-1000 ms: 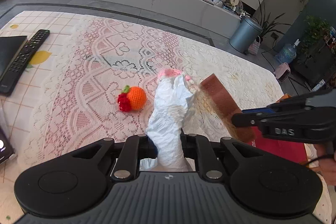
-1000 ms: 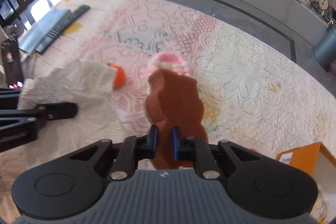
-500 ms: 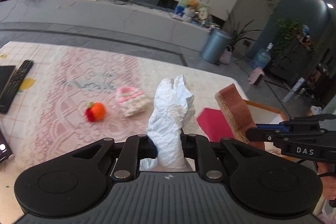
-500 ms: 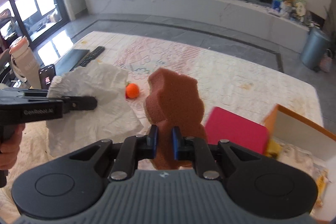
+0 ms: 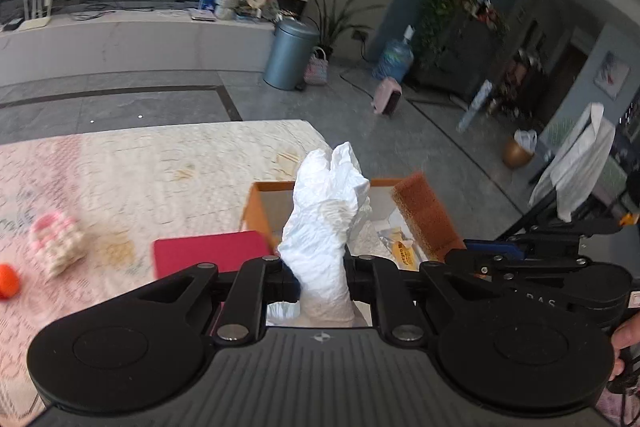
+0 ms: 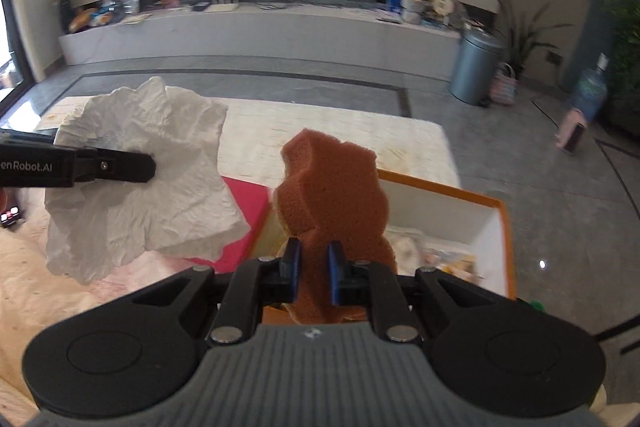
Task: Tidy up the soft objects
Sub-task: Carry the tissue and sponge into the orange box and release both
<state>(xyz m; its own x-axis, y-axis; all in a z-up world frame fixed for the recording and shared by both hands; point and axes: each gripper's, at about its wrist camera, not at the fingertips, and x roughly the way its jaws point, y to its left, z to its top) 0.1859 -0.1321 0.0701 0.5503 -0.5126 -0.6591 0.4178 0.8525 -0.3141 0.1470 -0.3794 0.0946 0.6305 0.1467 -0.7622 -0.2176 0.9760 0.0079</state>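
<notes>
Both grippers tilt downward over the orange box (image 6: 444, 189). The left gripper (image 5: 320, 277) is clamped on a crumpled white tissue (image 5: 326, 211), the right gripper (image 6: 314, 275) is squeezing a brown sponge (image 6: 334, 195), and both soft things hang in the air above the box's near edge. The box sits at the corner of a table with a lace cloth (image 5: 140, 163), a pink lid (image 5: 208, 253) right beside it. Past the box: grey tile floor and a metal bin (image 6: 476, 67). The tissue is wrinkly; the sponge is wavy-edged and porous.
</notes>
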